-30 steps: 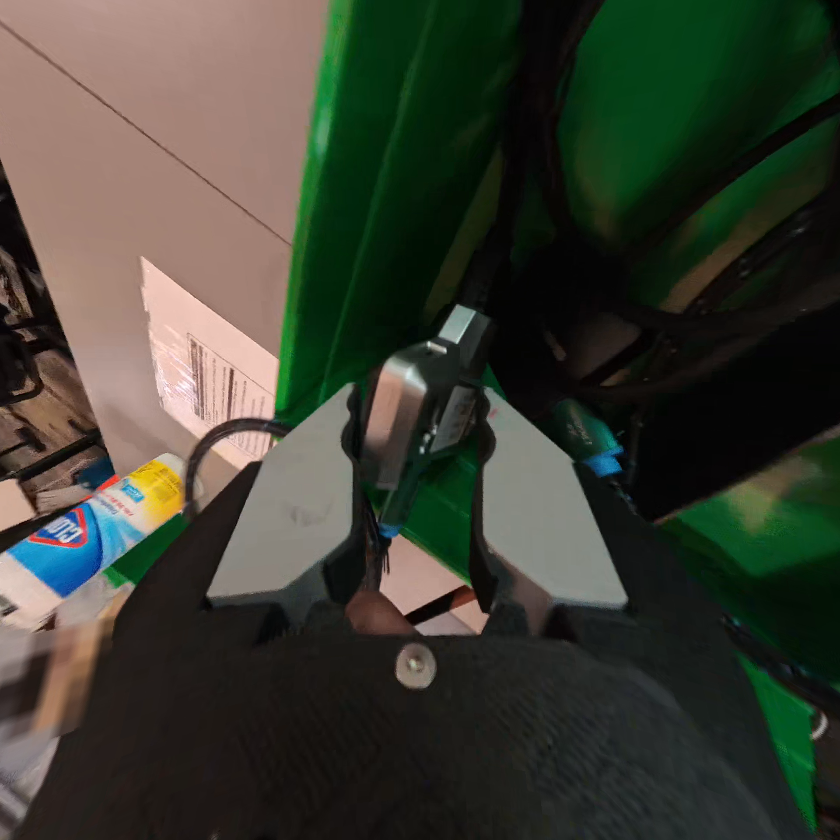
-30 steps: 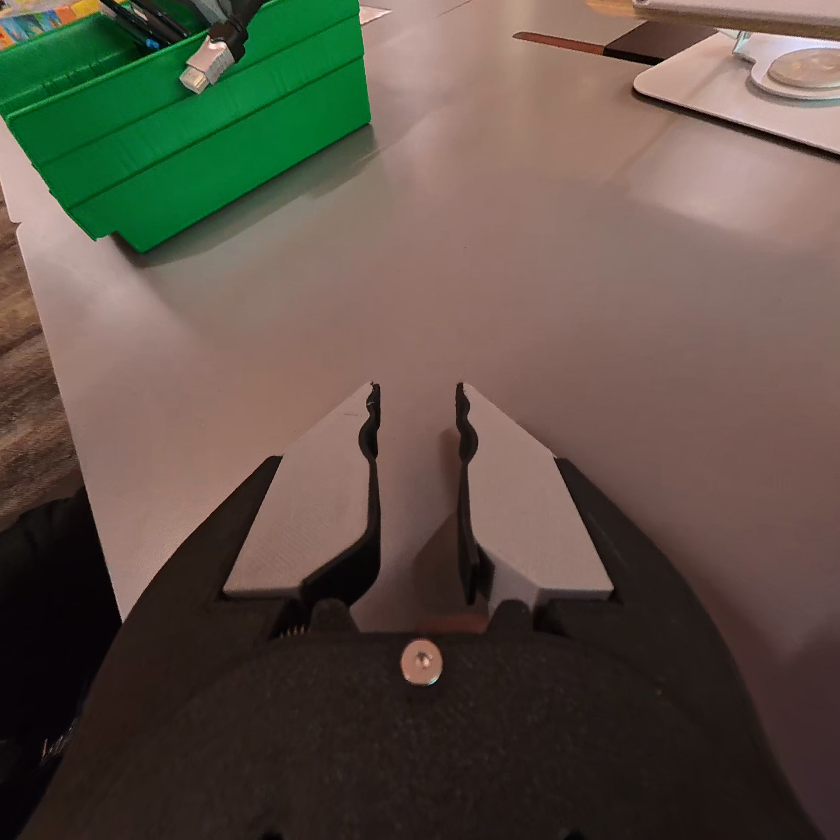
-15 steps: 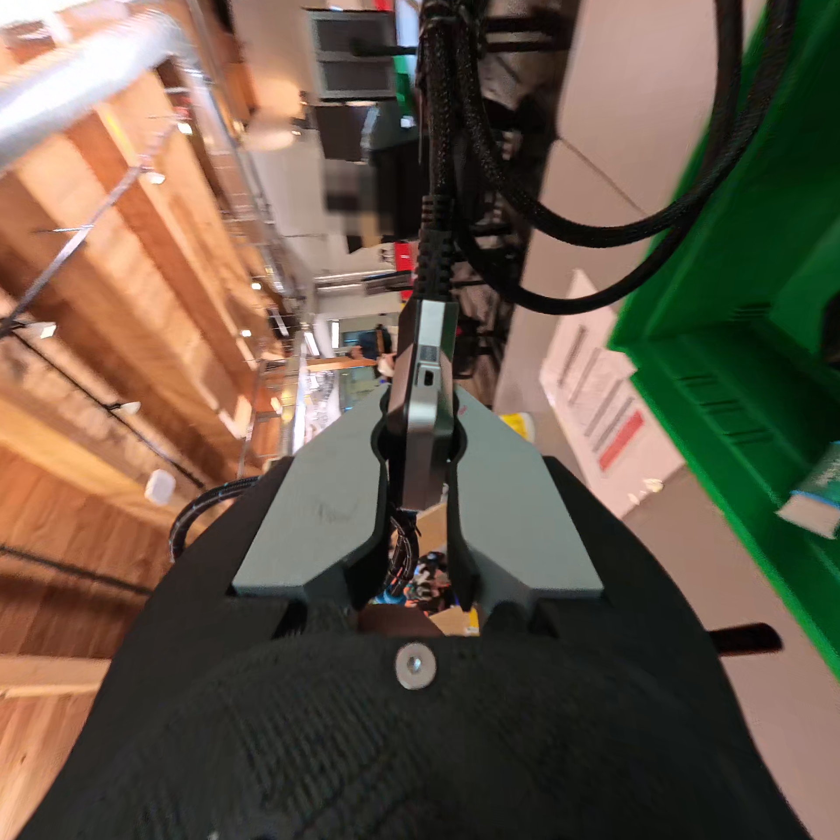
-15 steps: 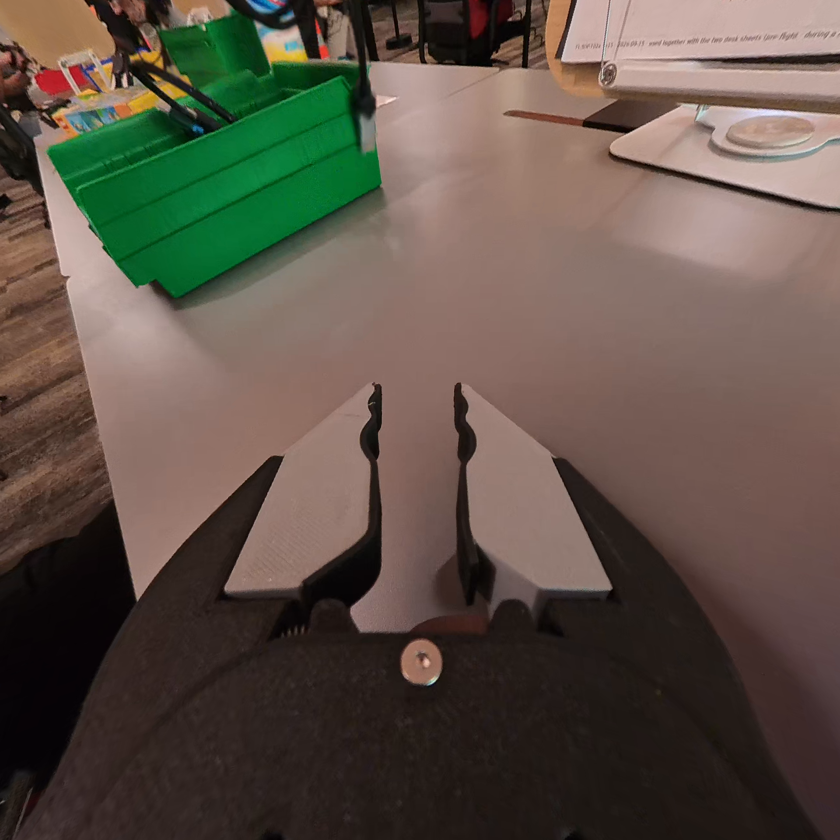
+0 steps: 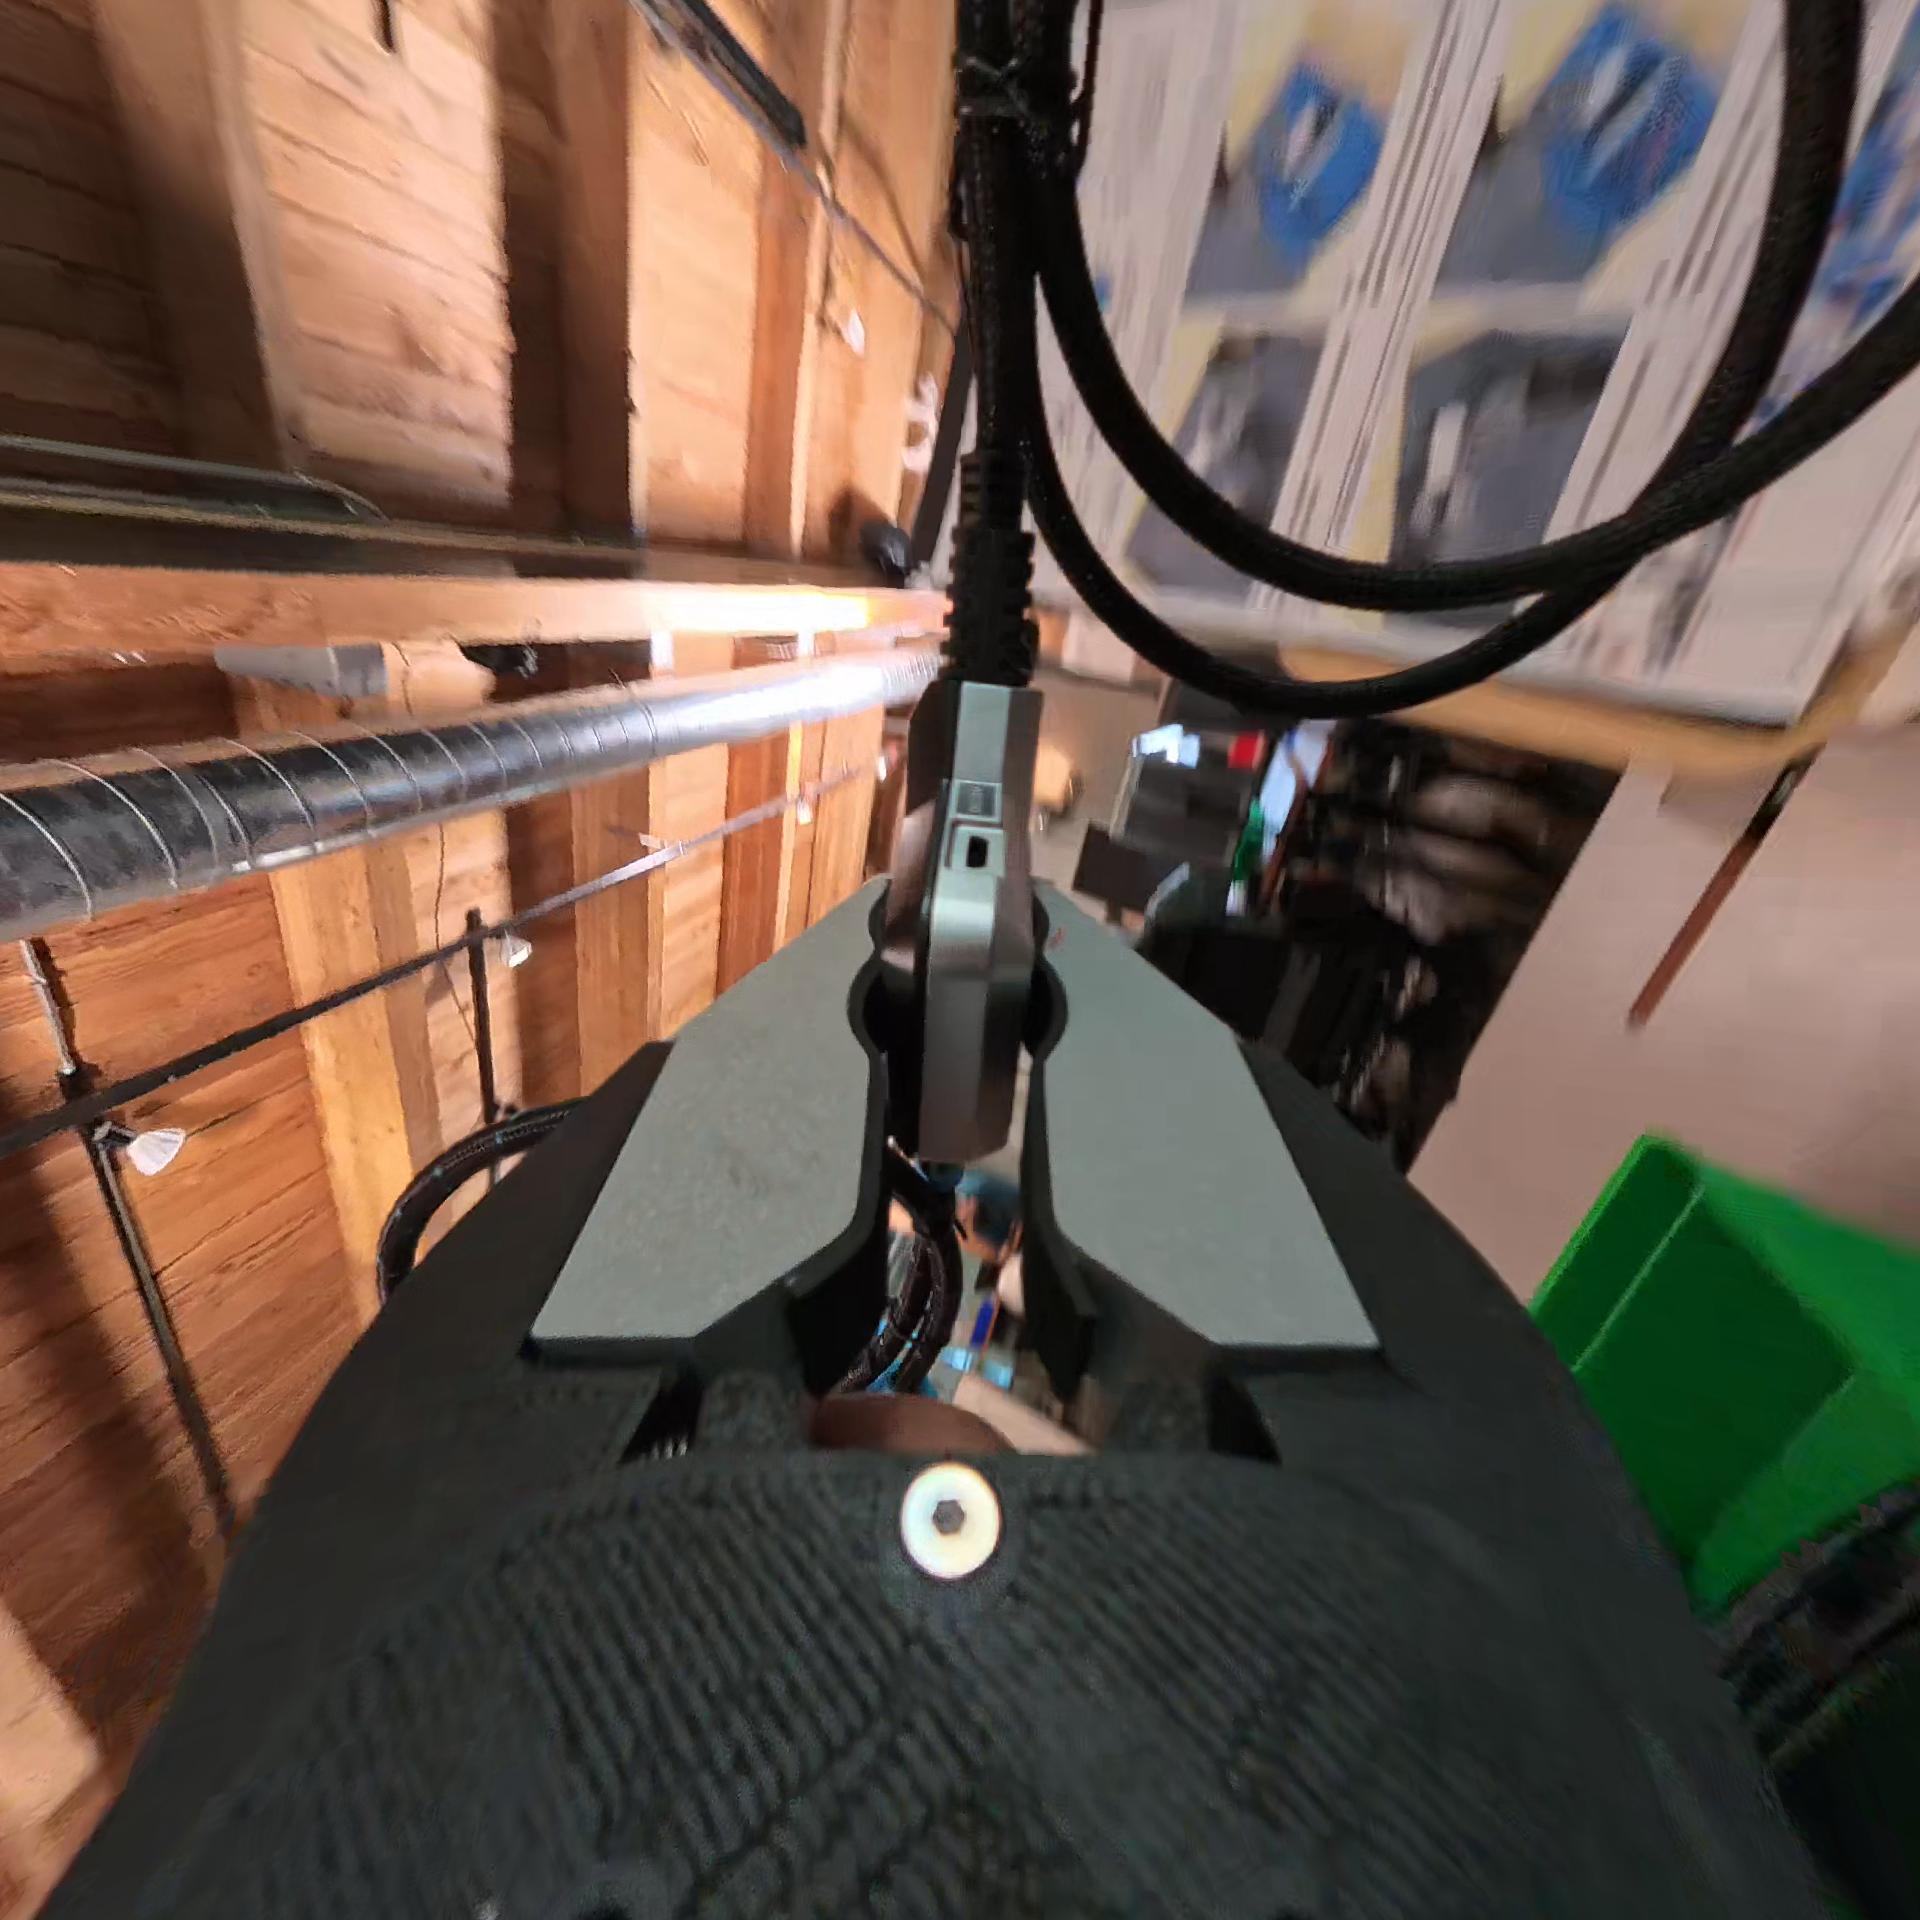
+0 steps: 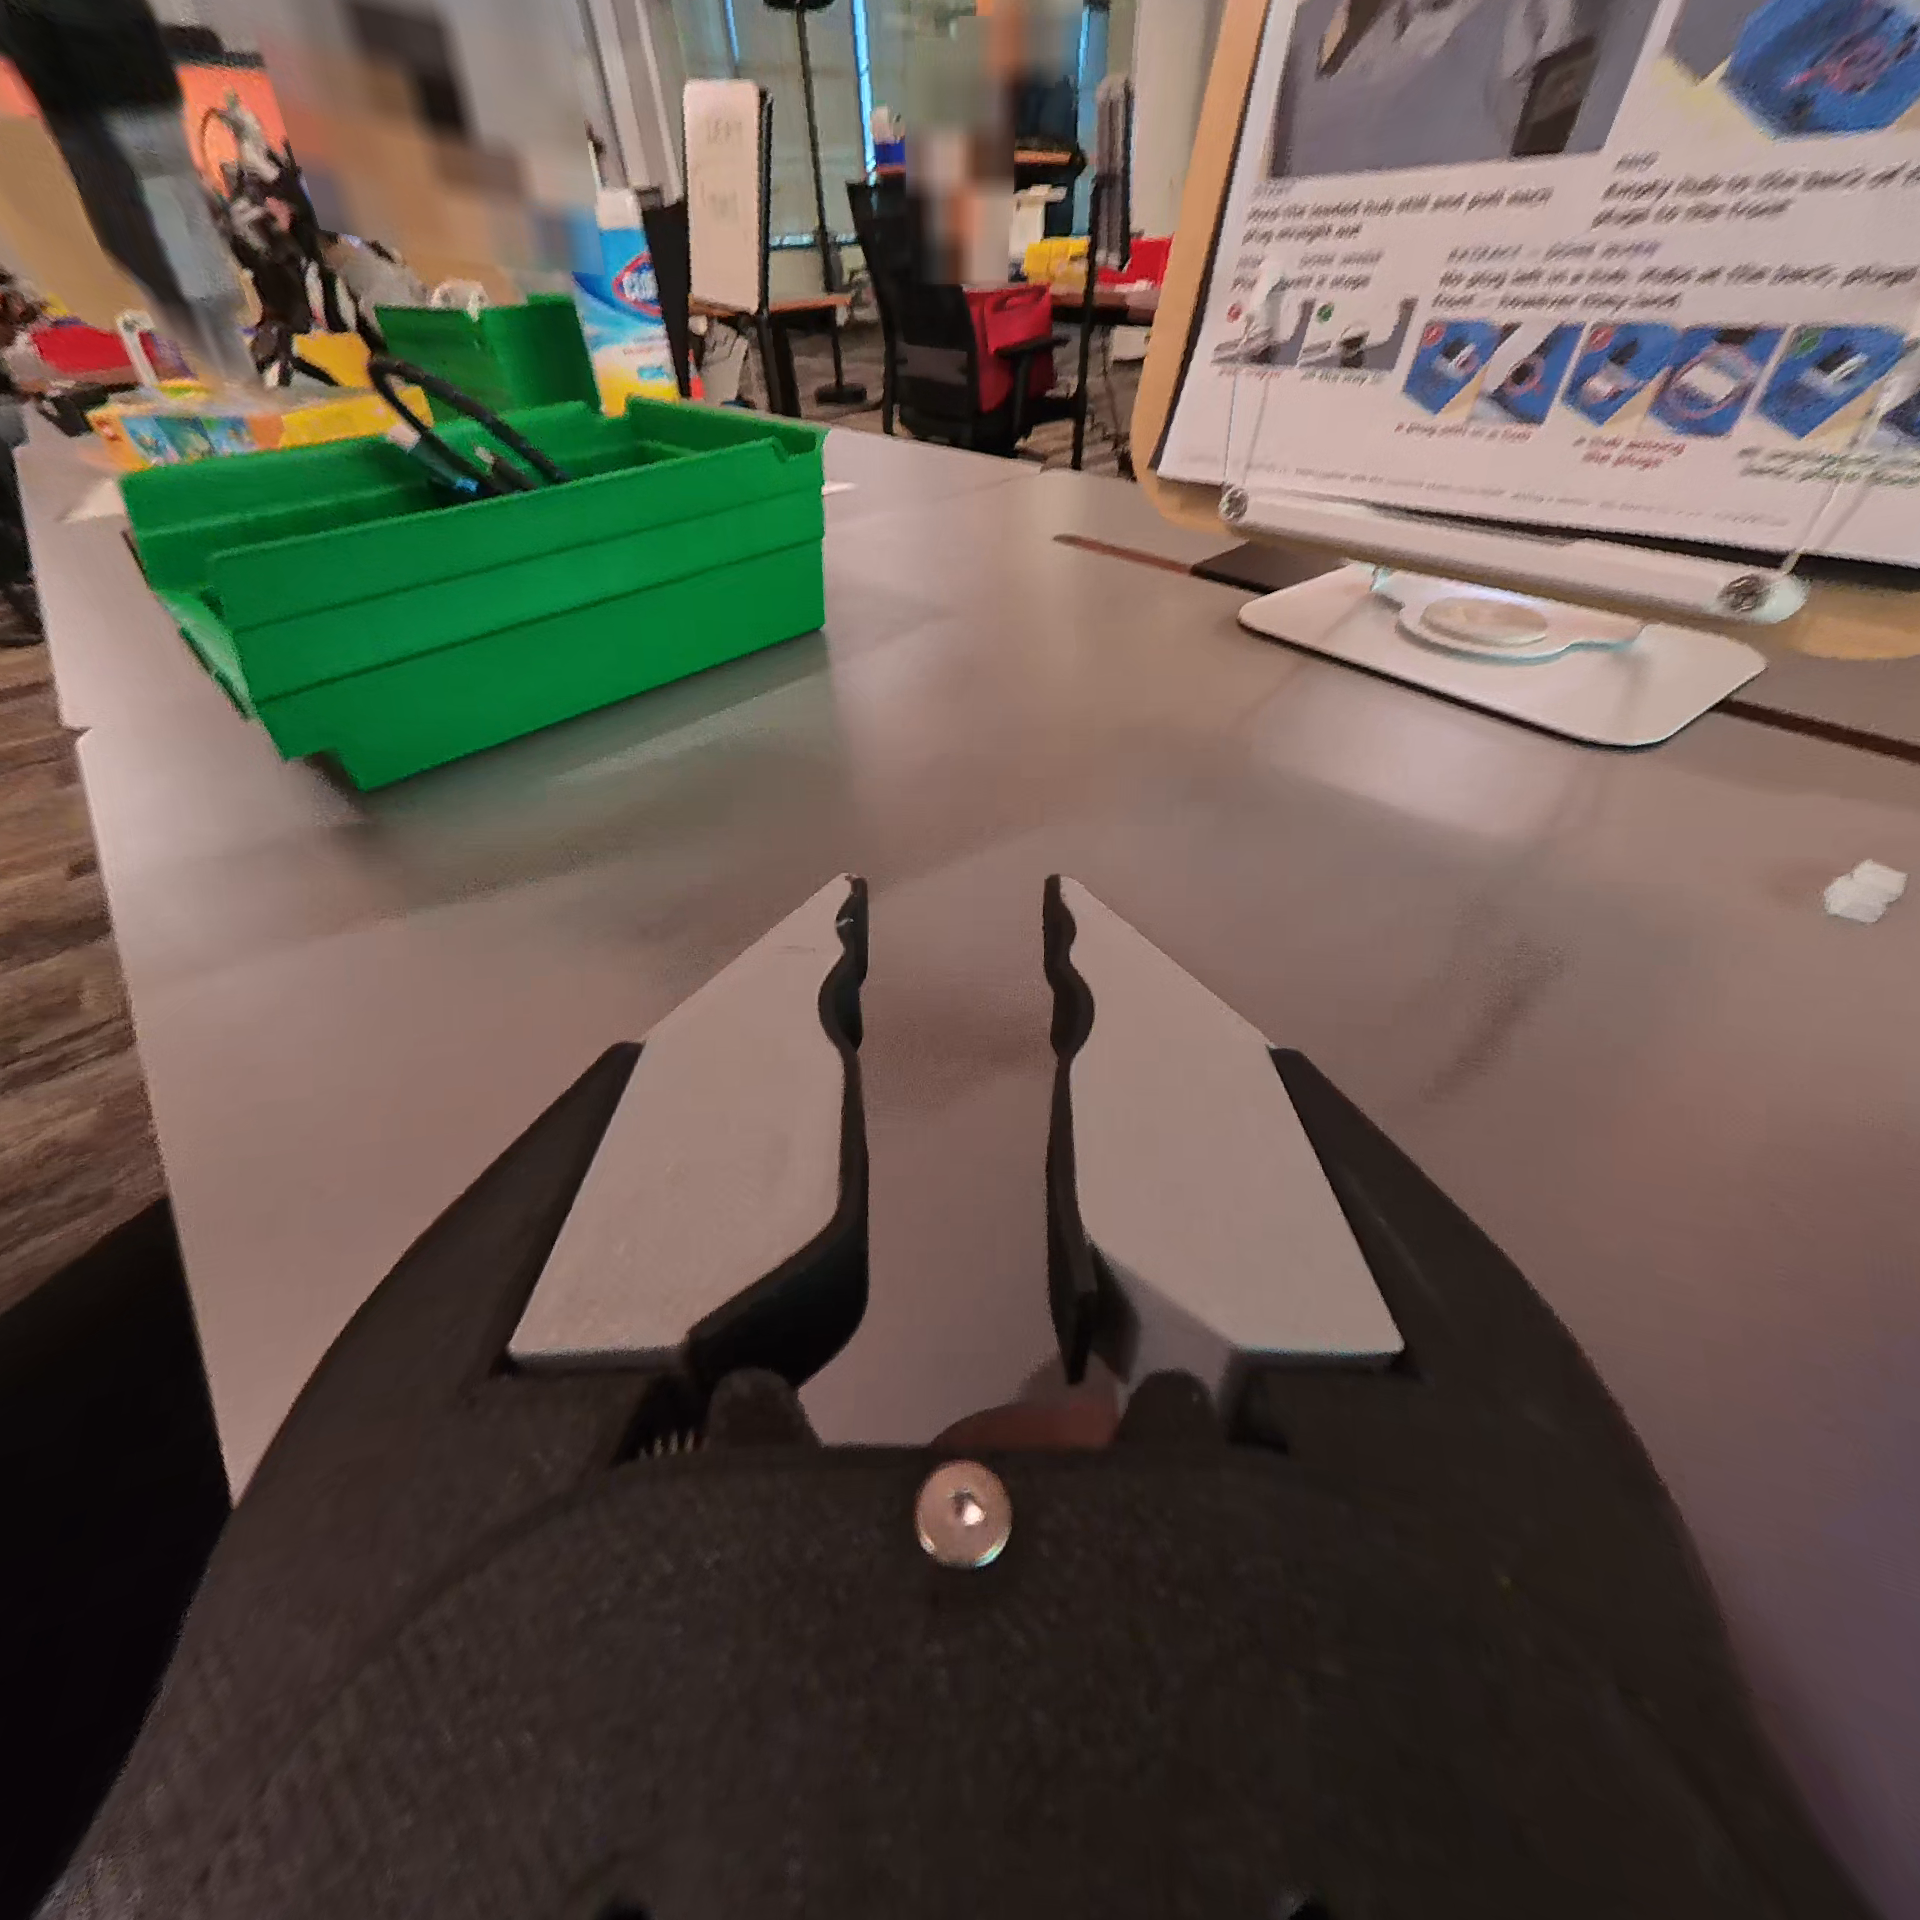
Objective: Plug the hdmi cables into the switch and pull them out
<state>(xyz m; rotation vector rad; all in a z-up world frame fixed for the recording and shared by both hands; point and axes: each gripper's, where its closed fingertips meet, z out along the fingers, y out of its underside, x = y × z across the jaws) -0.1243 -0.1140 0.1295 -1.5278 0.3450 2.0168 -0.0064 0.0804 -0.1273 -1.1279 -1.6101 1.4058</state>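
Observation:
My left gripper (image 5: pixel 961 914) is shut on a slim grey metal HDMI switch (image 5: pixel 977 800), held edge-on and raised high, pointing toward a wooden ceiling. A black braided cable (image 5: pixel 992 582) is plugged into its far end, and more braided cable loops (image 5: pixel 1351 582) hang to the right. My right gripper (image 6: pixel 948 894) is open and empty, low over the grey table (image 6: pixel 1039 748). The green bin (image 6: pixel 520 623) stands at the far left of the table with a black cable (image 6: pixel 457 436) in it. A blurred dark and grey shape (image 6: pixel 177 239) hangs above the bin.
The green bin's corner (image 5: pixel 1714 1351) shows at lower right in the left wrist view. An instruction board (image 6: pixel 1558 260) on a white base (image 6: pixel 1507 655) stands at the table's far right. A small white scrap (image 6: pixel 1865 891) lies at right. A wipes canister (image 6: pixel 623 312) is behind the bin. My hands' fingertips stand some 35 cm from each other.
My left gripper has lifted the switch out of the green bin and swung upward, trailing its cables. My right gripper has tilted up slightly and stays open.

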